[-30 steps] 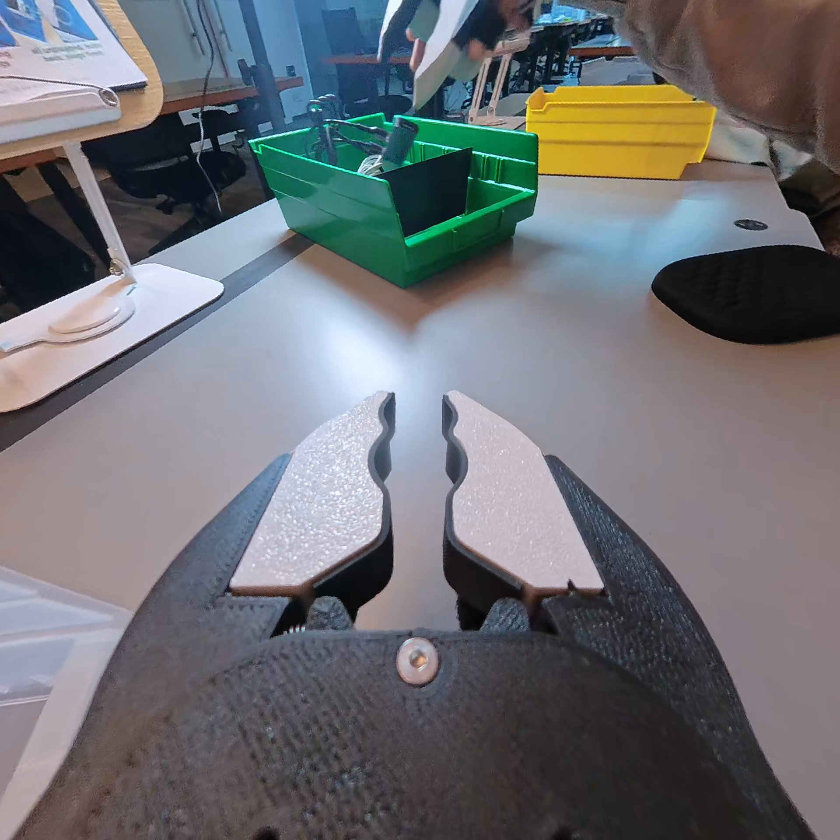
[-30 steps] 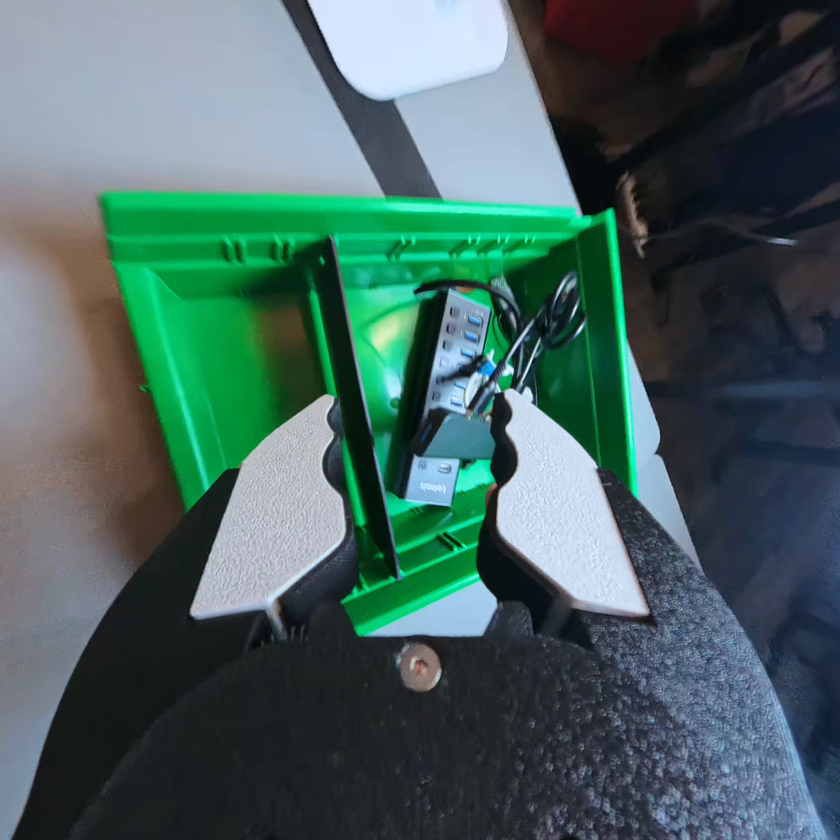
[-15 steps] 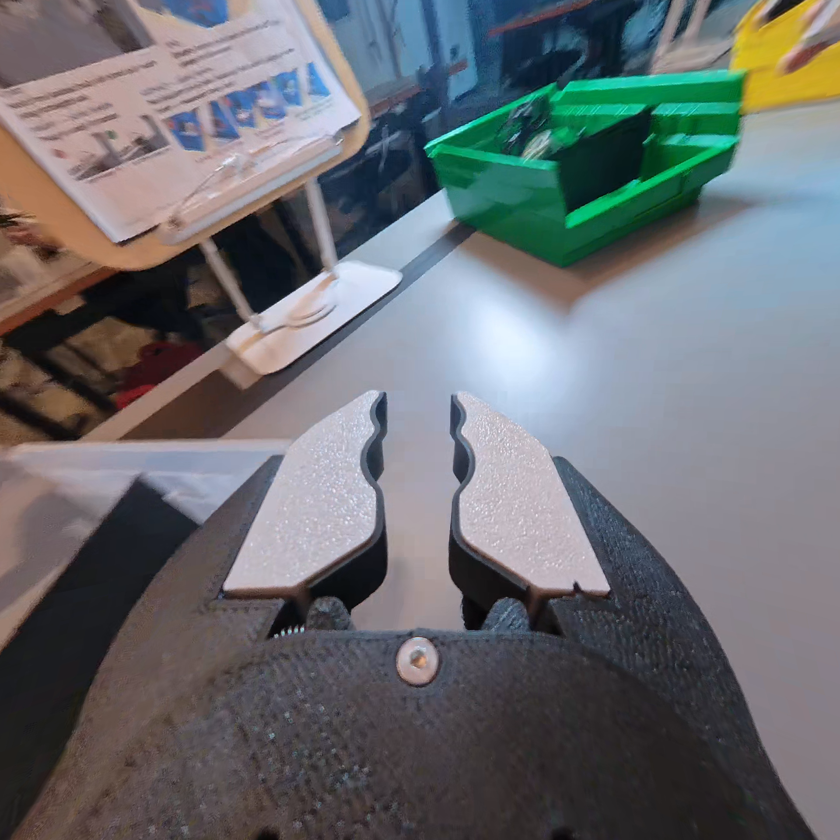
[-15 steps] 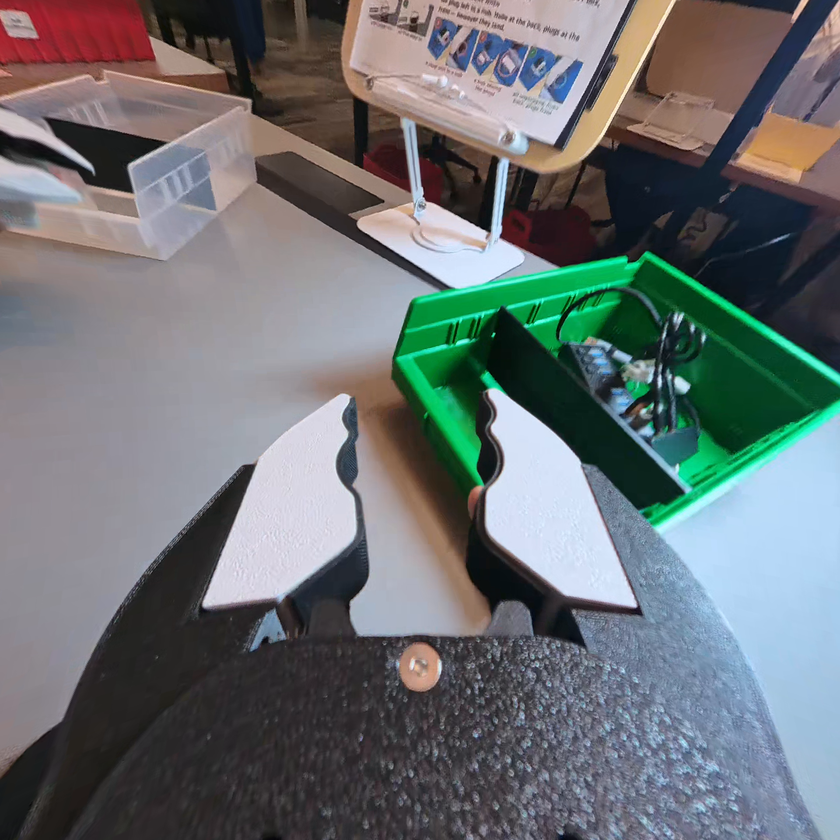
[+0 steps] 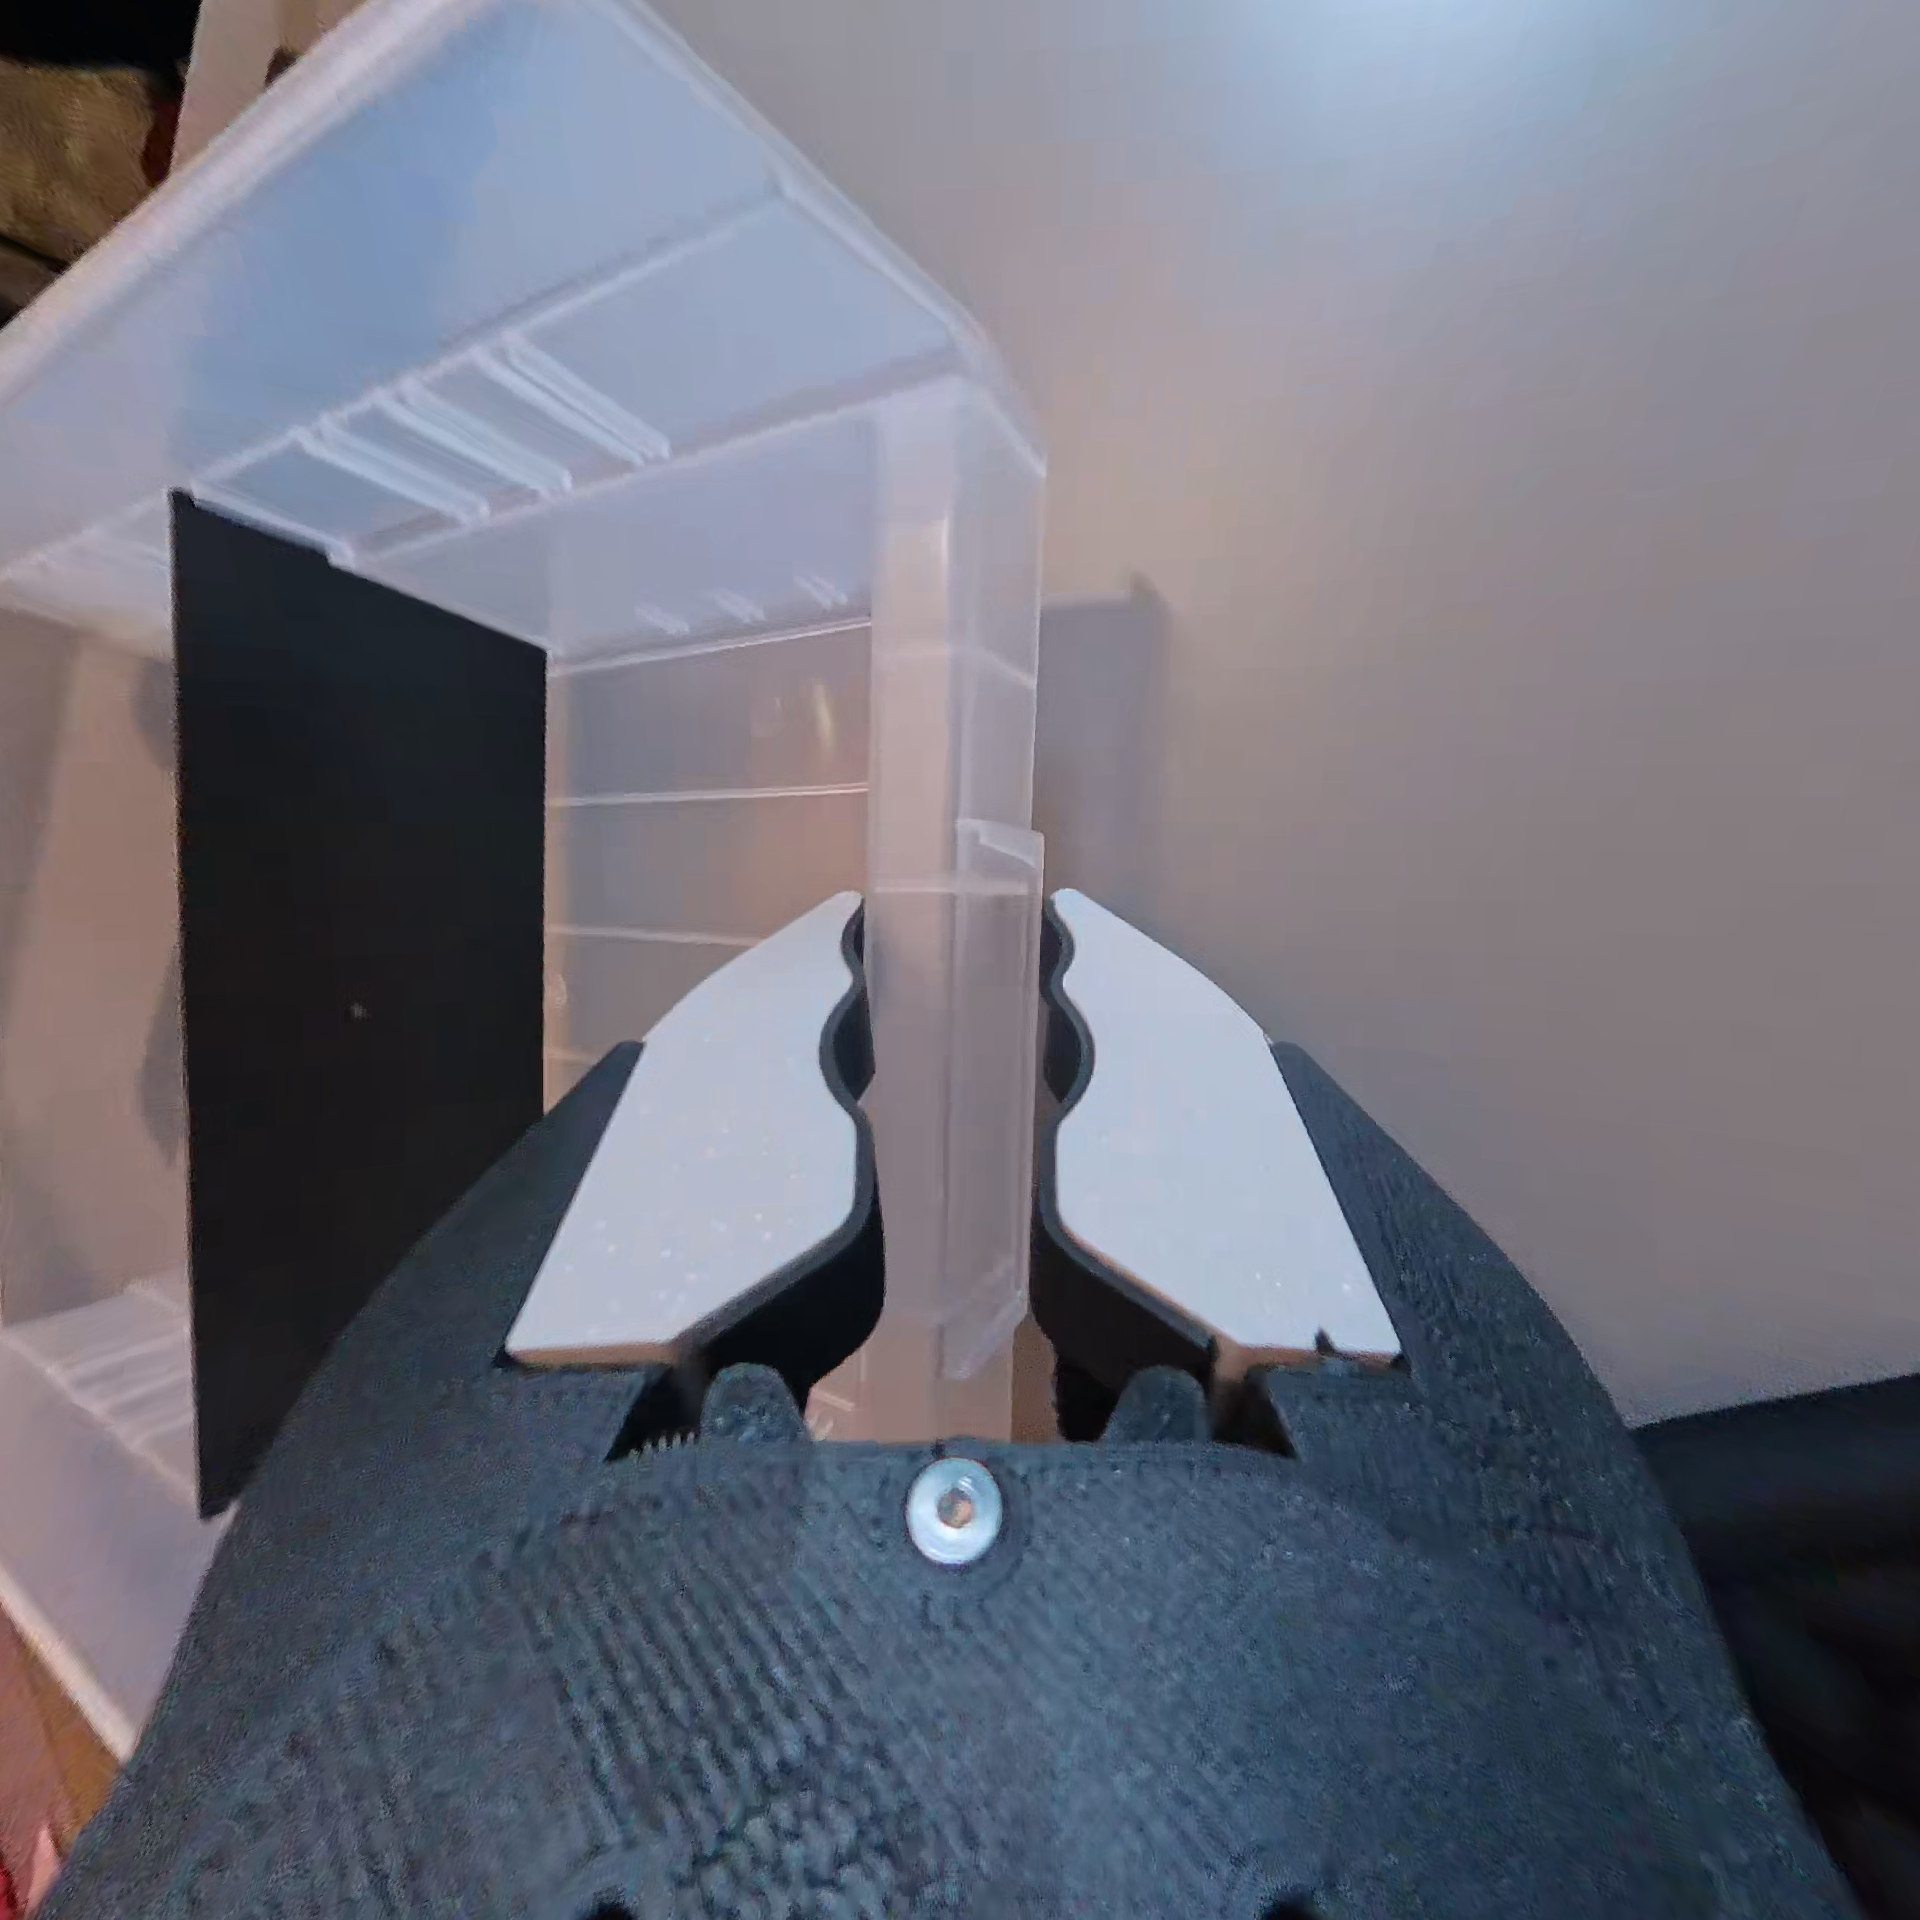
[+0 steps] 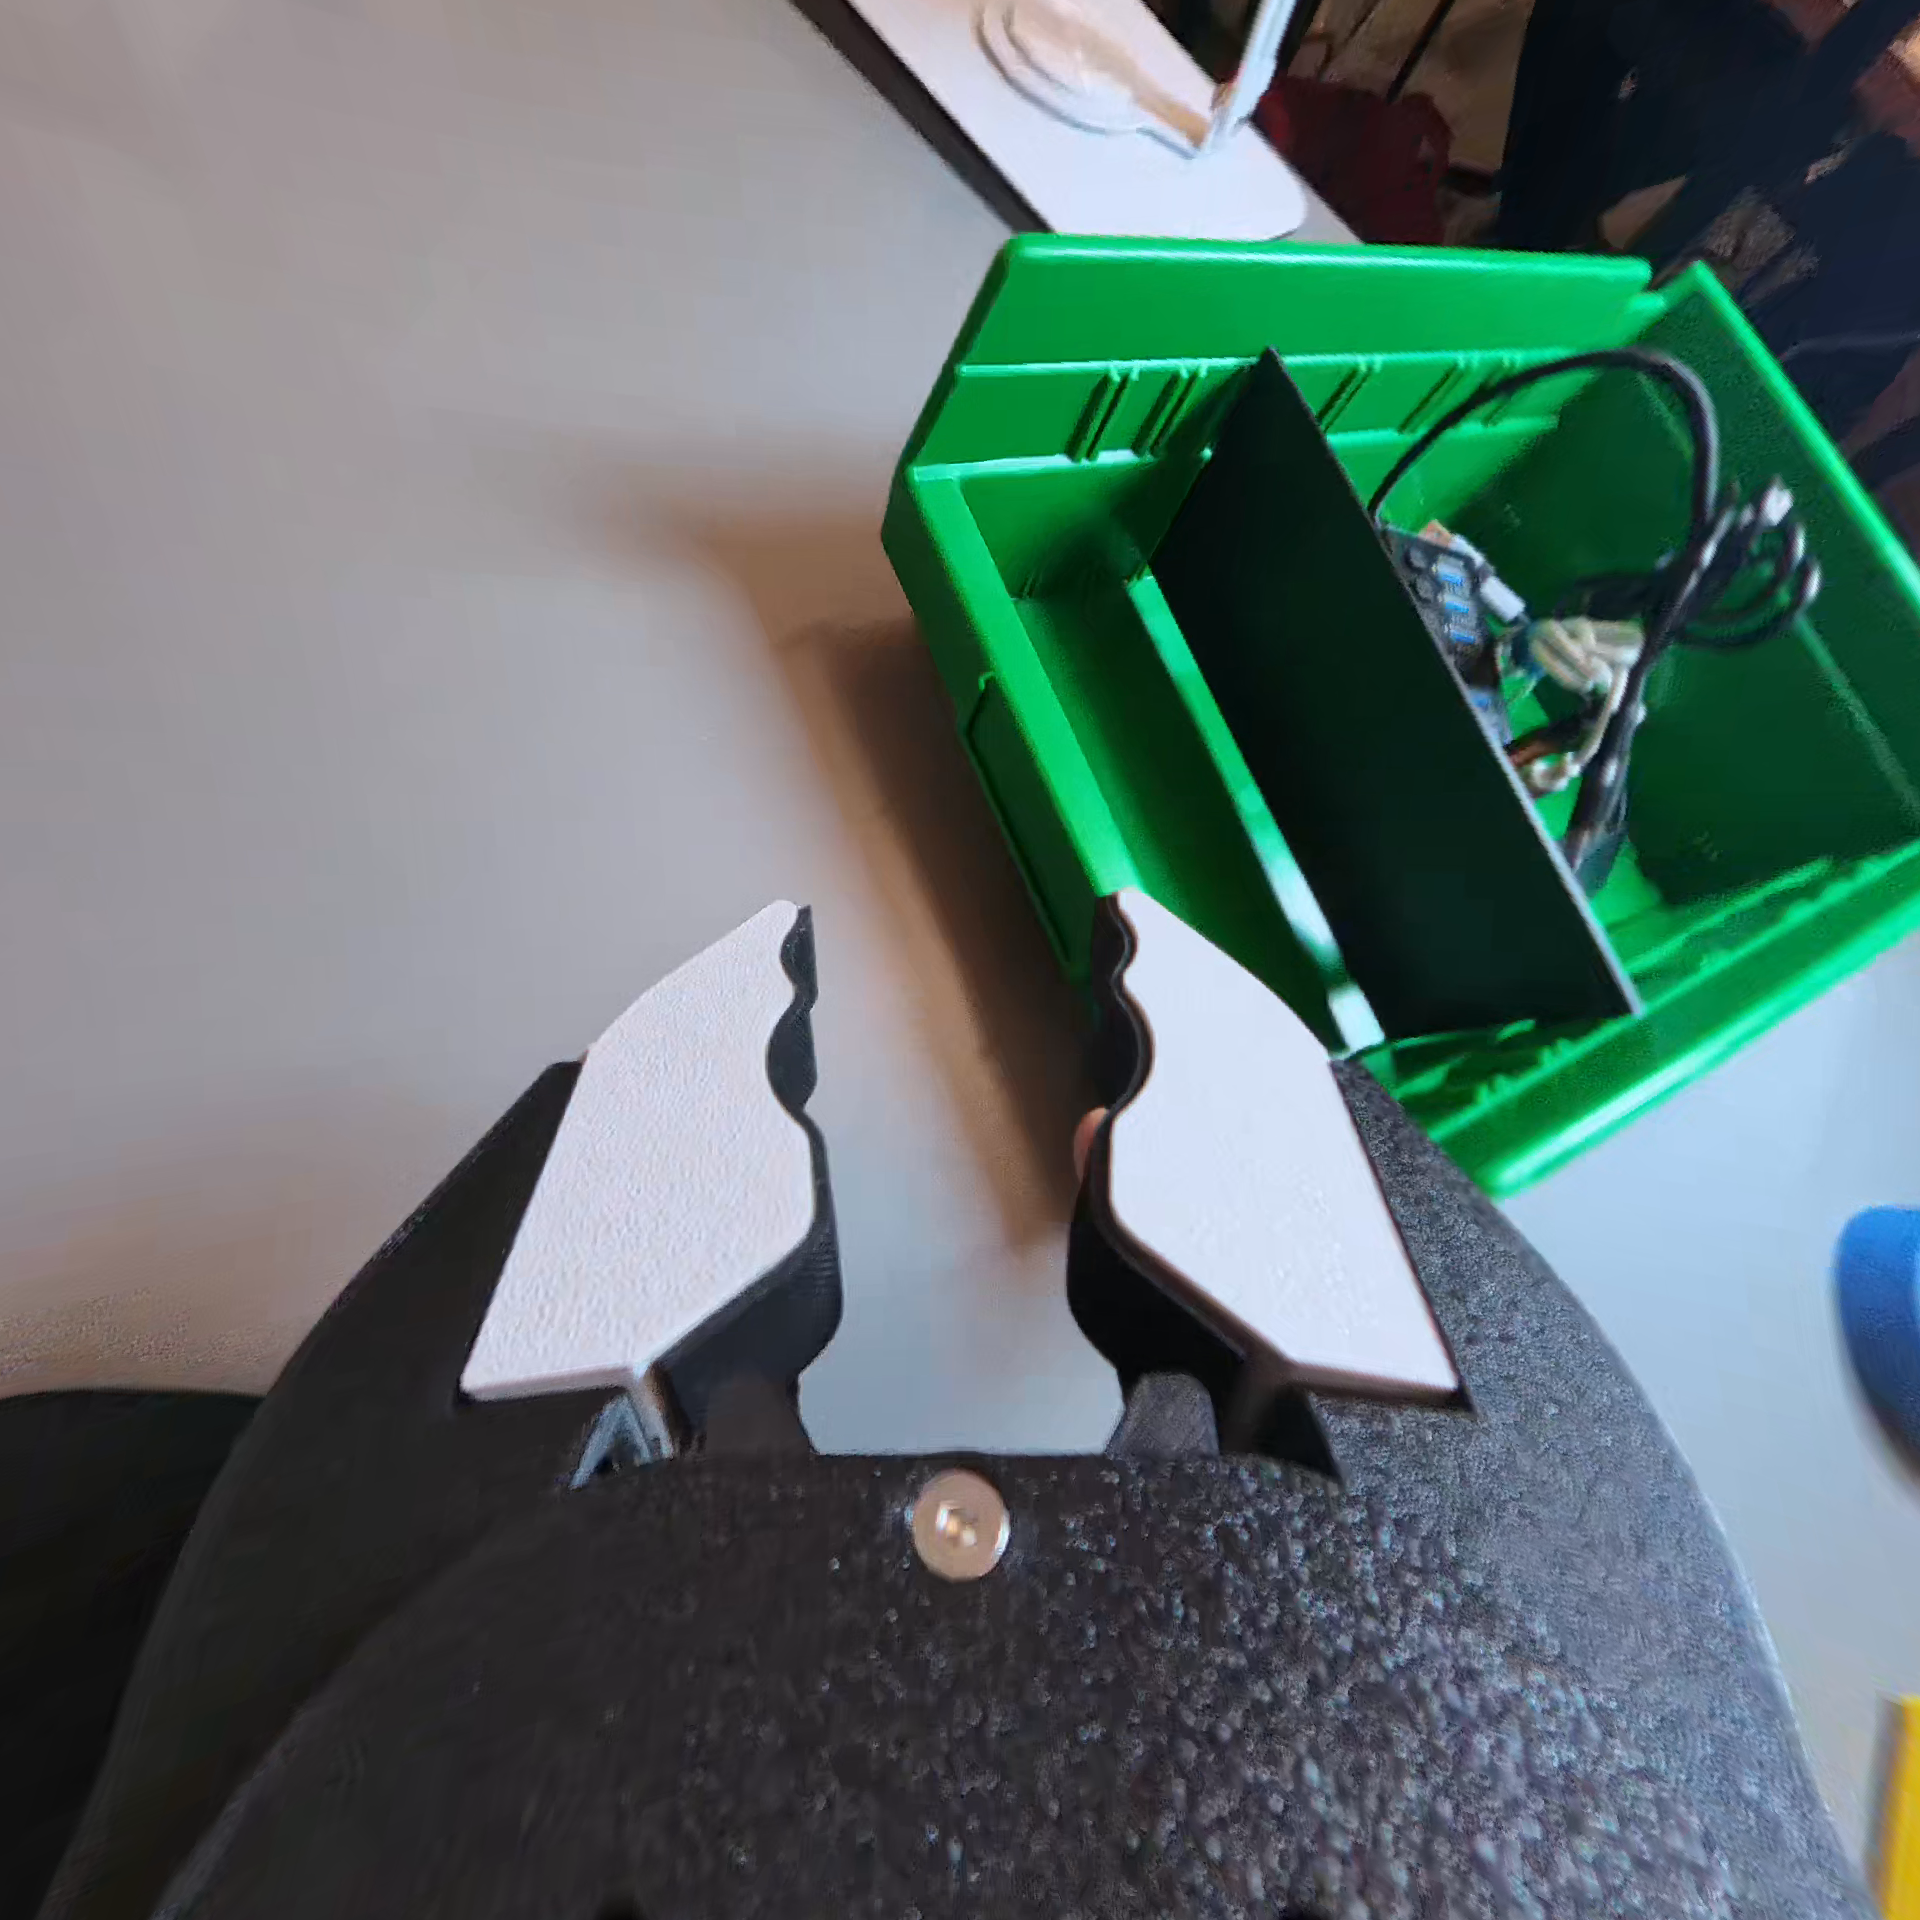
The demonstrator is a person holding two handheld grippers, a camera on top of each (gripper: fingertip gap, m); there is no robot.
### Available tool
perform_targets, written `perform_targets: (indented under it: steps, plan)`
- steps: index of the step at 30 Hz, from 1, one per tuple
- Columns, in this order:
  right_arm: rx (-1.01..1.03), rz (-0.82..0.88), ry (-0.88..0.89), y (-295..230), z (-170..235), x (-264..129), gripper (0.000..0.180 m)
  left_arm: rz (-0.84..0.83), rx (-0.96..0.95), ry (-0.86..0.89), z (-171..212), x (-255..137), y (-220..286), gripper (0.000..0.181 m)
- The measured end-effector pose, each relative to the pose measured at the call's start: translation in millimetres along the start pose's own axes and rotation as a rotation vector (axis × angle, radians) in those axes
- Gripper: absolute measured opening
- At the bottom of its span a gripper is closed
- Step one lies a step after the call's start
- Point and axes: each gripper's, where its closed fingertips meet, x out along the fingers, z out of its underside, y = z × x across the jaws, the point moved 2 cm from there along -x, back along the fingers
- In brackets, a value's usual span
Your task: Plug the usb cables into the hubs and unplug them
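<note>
The left hand-held gripper [image 5: 954,935] has its two fingers set on either side of the near wall of a clear plastic bin [image 5: 951,1039]. The gap between them is narrow and the bin wall fills it, the inner edges of both fingers lying against the plastic, so the hold looks closed on that wall. Left of the fingers, inside the bin, a black divider panel [image 5: 358,935] stands upright across it. Right of the fingers lies bare grey worktop [image 5: 1507,623]. The view is a little blurred.

The right hand-held gripper [image 6: 954,940] is well spread, with nothing between its fingers, only grey worktop [image 6: 416,623] showing through the gap. Ahead and to the right of it sits a green bin [image 6: 1049,727], its near corner just beside the right fingertip; whether they touch I cannot tell. A dark divider [image 6: 1351,707] splits the bin in two. The compartment nearer the gripper shows only green floor. In the farther one, beyond the divider, lies a dark usb hub [image 6: 1455,603] with blue ports, partly hidden by the divider, and over and beside it a tangle of black usb cables [image 6: 1704,582] with pale plug ends; which of them are plugged in cannot be made out. Farther ahead of the gripper, past the bin, the white base of a stand [image 6: 1143,145] rests on the worktop.
</note>
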Motion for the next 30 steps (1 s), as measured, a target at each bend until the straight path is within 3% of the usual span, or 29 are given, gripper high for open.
perform_targets:
  steps: [1, 7, 9, 10, 14, 19, 23, 27, 30]
  plan:
    - [-0.061, 0.008, -0.047, 1, -5, 9, 0.052, 0.012, 0.010, 0.011, -5, -1, 6, 0.029]
    - [-0.362, -0.002, -0.326, 12, -7, 84, 0.055, 0.099, 0.164, 0.113, -45, -11, 58, 0.030]
    - [-0.433, -0.010, -0.363, 10, -5, 104, 0.043, 0.135, 0.246, 0.163, -61, -14, 75, 0.030]
    - [-0.501, 0.035, -0.366, 13, -9, 108, 0.032, 0.151, 0.283, 0.186, -68, -15, 82, 0.030]
    - [-0.574, 0.020, -0.352, -3, -12, 103, 0.032, 0.187, 0.415, 0.263, -99, -11, 101, 0.031]
    - [-0.655, -0.019, -0.267, -61, -11, 73, 0.032, 0.146, 0.464, 0.331, -138, 3, 99, 0.033]
    - [-0.655, -0.065, -0.130, -133, -21, 39, 0.032, 0.152, 0.219, 0.522, -170, -24, 99, 0.037]
    - [-0.234, -0.374, 0.269, -217, -70, -52, 0.035, 0.389, -0.121, 0.690, -185, -73, 142, 0.040]
    - [0.094, -0.172, 0.465, -168, -69, -108, 0.038, 0.447, -0.262, 0.725, -191, -82, 173, 0.045]
